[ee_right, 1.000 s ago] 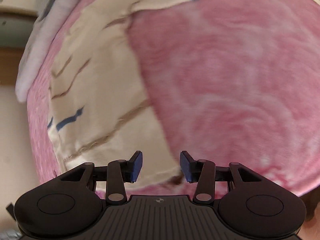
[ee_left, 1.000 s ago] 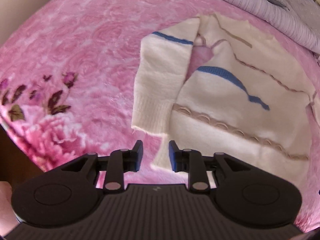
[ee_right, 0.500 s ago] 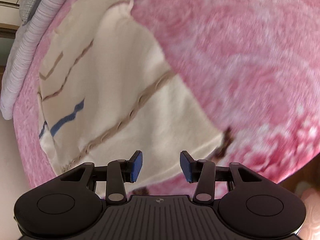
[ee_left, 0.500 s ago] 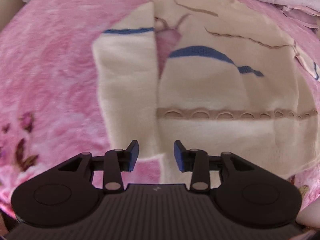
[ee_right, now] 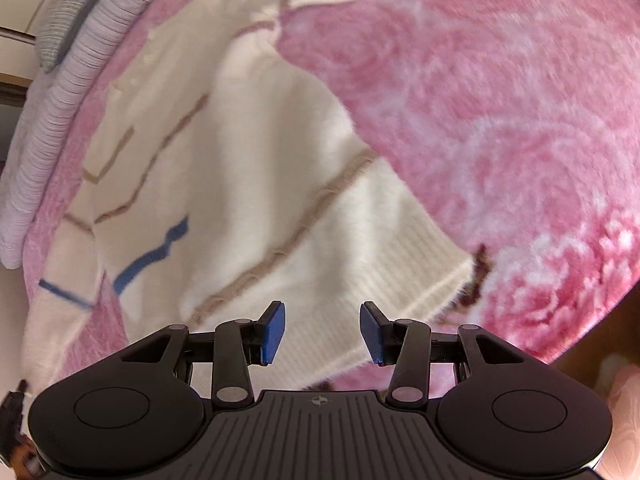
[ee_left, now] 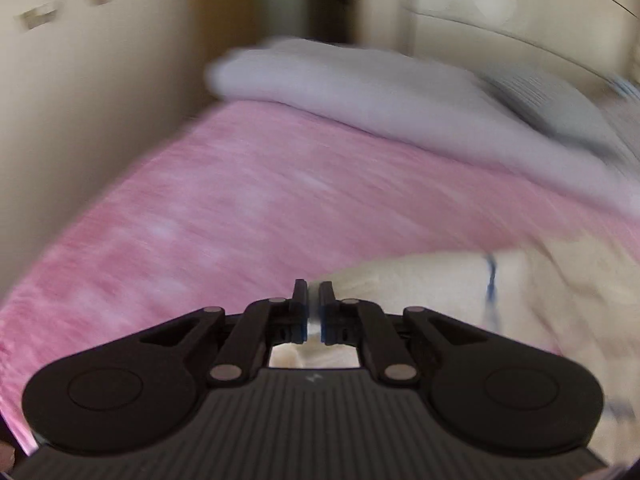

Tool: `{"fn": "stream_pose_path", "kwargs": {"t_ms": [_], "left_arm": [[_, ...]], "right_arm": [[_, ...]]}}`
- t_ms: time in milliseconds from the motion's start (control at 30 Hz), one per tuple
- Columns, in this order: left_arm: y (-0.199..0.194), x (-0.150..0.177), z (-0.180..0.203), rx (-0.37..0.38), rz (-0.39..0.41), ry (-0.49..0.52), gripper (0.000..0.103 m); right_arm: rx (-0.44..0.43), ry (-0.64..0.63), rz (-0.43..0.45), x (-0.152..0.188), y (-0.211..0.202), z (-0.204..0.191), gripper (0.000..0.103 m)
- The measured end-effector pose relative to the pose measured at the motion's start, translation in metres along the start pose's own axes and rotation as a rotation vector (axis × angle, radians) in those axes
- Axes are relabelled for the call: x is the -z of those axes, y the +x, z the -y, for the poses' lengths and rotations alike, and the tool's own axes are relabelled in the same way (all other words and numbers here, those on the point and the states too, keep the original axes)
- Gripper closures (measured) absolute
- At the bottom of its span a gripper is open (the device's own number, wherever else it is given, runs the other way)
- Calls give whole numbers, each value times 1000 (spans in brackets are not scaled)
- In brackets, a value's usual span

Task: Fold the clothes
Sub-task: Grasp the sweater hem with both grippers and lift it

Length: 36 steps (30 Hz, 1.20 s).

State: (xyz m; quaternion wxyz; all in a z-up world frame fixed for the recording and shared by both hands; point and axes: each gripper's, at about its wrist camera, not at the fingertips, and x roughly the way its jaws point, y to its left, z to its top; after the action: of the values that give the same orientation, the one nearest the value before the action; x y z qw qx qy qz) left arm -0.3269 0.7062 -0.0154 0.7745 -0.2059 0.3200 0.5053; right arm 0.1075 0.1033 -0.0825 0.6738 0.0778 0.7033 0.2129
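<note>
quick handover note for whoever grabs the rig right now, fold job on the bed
Left tool: shut on an edge of the cream sweater, lifted over the pink blanket; that view is blurred.
Right tool: open, empty, above the sweater's ribbed hem.
Sweater lies on the blanket; purple bedding lies at the far end of the bed.
Done: one edge gripped.
Left: likely grip the hem with the right tool, then finish the fold.

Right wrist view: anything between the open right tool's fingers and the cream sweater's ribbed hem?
Nothing. In the right wrist view the right tool hangs open directly over the ribbed hem of the cream knit sweater, on the pink floral blanket.
</note>
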Motion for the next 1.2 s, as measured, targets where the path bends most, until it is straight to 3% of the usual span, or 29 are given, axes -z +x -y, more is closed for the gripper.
{"fn": "stream_pose_path", "kwargs": {"t_ms": [100,233,333,400,467,500,567,700,933,1000,1067,1100,1200], "left_arm": [[37,-6,-28,-44,-89,-27,99],[48,32,-25,-27,-187,-39,91],[26,83,-3,159,-280,-193,90],[6,124,26,297,-369,-265,82],[-15,164,57,389,-451,-313,74],[-24,184,72,428,-490,-340,74],[-41,221,96,459,-549,-410,74],[-59,261,125,441,-560,-452,72],[-46,278,149,392,-582,-361,71],[-47,274,154,417,-567,-353,70],[-48,269,159,441,-552,-345,73],[-49,267,161,453,-544,-341,99],[-50,260,168,489,-522,-328,97]], "right_arm": [[3,1,27,2,1,-1,58],[3,40,56,8,3,16,57],[3,63,70,9,5,31,56],[4,69,73,7,5,43,53],[-10,73,69,3,6,55,46],[-17,73,67,1,7,61,40],[-33,48,63,-5,8,72,38],[-94,5,55,-16,12,95,38],[-194,-15,38,-23,34,121,38],[-210,-20,51,-24,36,120,38],[-224,-29,54,-23,38,118,57],[-238,-37,41,-24,41,116,95],[-307,-80,41,-23,39,108,96]]}}
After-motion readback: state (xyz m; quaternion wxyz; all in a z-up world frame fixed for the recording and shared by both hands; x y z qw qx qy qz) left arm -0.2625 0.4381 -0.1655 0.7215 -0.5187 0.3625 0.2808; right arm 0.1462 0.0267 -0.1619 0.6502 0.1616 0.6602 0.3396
